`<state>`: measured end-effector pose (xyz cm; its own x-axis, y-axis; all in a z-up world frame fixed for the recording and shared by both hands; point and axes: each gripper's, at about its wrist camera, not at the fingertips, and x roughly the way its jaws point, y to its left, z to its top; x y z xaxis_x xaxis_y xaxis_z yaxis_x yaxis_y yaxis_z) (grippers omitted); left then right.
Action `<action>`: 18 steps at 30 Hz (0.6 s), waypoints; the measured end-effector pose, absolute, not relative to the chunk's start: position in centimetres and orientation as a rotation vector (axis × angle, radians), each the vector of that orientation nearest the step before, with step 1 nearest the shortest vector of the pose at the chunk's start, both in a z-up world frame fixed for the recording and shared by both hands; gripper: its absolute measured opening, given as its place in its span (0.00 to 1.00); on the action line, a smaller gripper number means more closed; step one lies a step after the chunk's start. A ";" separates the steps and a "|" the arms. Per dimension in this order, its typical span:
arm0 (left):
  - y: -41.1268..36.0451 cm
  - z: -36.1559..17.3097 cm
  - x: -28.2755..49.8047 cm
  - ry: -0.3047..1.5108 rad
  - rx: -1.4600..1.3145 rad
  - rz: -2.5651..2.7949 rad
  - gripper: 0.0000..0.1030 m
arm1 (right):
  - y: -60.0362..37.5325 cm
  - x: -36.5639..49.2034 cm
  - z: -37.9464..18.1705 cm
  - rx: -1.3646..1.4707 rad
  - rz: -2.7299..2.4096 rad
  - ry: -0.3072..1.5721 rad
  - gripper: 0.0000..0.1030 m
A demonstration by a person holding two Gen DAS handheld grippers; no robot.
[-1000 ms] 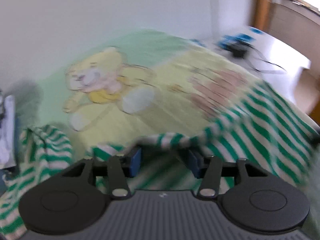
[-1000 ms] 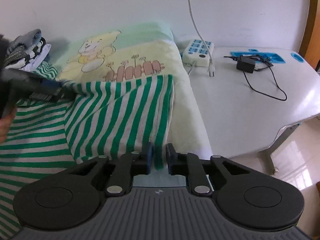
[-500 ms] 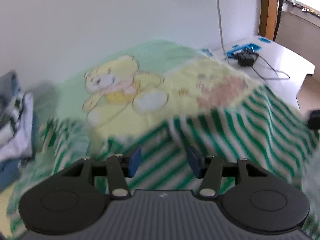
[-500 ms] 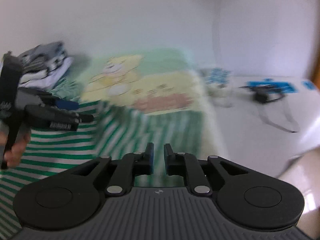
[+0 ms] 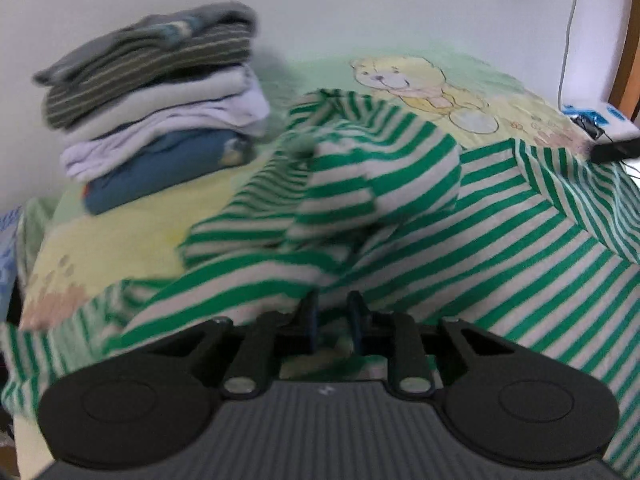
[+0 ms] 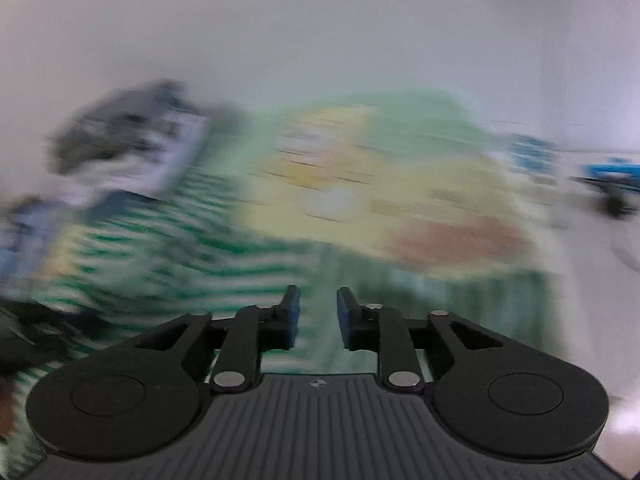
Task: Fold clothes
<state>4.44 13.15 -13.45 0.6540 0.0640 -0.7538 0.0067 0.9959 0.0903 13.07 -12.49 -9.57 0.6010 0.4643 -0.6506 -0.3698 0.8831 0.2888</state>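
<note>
Left wrist view: green-and-white striped garment point(image 5: 400, 216) spread across centre and right of frame, one part bunched in a rumpled hump at centre, lying on bear-print blanket point(image 5: 472, 92). Left gripper point(image 5: 332, 316) low at bottom centre, jaws closing, striped cloth bulging up between the two fingers; pads partly hidden by the fold, so firm pinch or not cannot be told. Right wrist view heavily smeared: right gripper point(image 6: 318, 316) at bottom centre, jaws opening, blue pads apart with nothing pressed between them, striped cloth only behind and to lower left. Stack of folded clothes point(image 5: 160, 96) at upper left, beside the garment. Judged step: regrasp an edge for the next fold. To do well: pinch a single edge layer, not the hump; flatten the bunched part first; keep the fold clear of the stack; line stripes up before laying down.
</note>
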 end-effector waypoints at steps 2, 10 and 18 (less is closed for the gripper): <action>13.8 -13.3 3.2 0.849 0.095 0.037 0.28 | -8.9 13.2 -9.0 0.111 0.596 0.785 0.31; 18.8 -14.3 -1.0 0.852 0.068 0.073 0.42 | 1.6 14.4 -8.3 0.065 0.724 0.772 0.43; 22.6 -15.2 -4.1 0.837 -0.006 0.033 0.50 | 7.0 17.3 -9.5 -0.076 0.535 0.753 0.06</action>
